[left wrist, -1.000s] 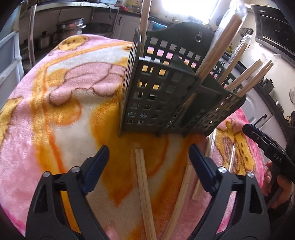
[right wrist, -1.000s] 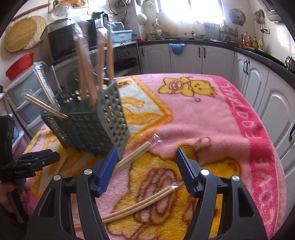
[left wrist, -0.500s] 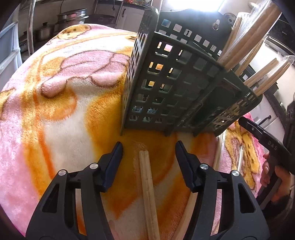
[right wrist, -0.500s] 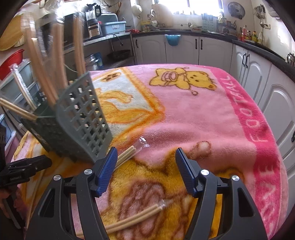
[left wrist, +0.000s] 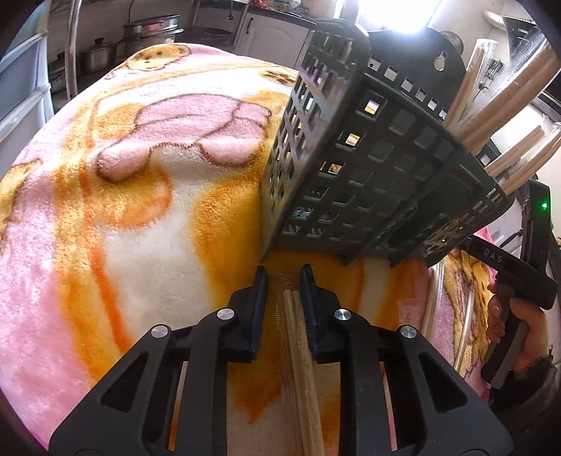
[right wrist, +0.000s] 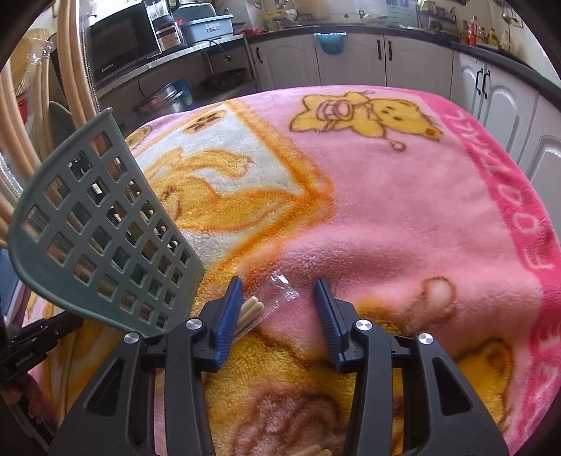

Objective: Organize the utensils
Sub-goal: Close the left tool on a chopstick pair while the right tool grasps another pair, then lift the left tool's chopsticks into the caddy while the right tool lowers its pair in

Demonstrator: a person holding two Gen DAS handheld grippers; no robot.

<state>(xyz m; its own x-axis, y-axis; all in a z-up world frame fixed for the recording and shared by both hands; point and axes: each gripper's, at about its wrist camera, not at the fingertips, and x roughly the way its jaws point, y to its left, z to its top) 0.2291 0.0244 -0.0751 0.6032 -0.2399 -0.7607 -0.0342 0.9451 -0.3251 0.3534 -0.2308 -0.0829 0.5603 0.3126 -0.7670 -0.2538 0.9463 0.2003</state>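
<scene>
A dark grey perforated utensil holder stands on the blanket with several wrapped chopsticks upright in it. My left gripper is low on the blanket just in front of it. Its jaws are closing around a wrapped chopstick pair; a small gap still shows on the left side. In the right wrist view the holder is at the left. My right gripper is closing over another wrapped pair, which lies against its left finger without being pinched.
A pink and orange bear blanket covers the table. More wrapped chopsticks lie at the right and at the bottom edge. A hand holds the other gripper. Cabinets, pots and a microwave ring the table.
Both grippers moved in closer to the blanket and the holder. The left jaws narrowed from wide to nearly touching the chopstick pair. The right jaws narrowed over the pair by the holder.
</scene>
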